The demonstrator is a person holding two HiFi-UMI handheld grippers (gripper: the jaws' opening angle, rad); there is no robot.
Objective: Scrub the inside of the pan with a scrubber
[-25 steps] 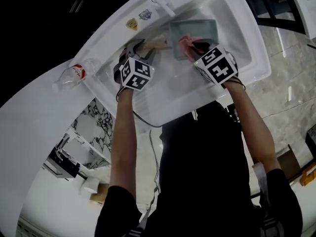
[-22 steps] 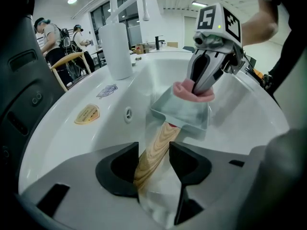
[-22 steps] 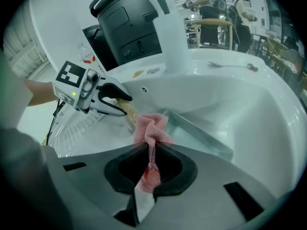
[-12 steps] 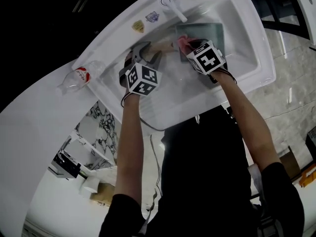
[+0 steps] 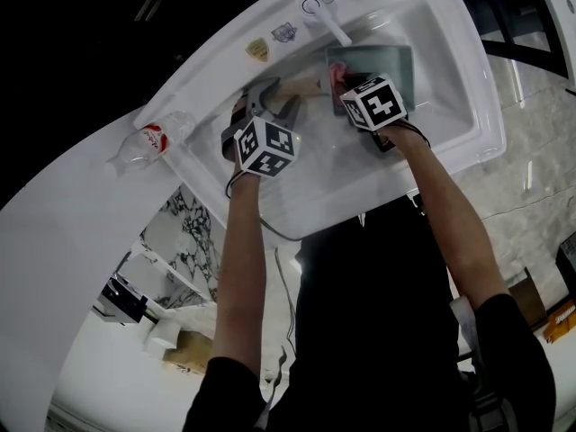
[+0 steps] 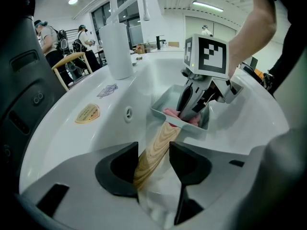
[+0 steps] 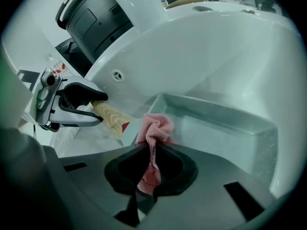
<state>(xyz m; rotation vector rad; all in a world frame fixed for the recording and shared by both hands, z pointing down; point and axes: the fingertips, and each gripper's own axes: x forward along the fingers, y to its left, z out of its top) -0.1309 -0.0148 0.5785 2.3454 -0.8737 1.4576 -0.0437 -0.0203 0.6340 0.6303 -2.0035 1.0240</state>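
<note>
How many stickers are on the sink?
2. A yellow sticker and a blue-grey sticker sit side by side on the sink's back rim, beside the tap. More may be hidden from view.

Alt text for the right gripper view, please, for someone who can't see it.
The right gripper is shut on a crumpled pink mesh scrubber, poised at the near corner of a square grey metal pan lying in a white sink. At left, the left gripper clamps the pan's pale wooden handle.
</note>
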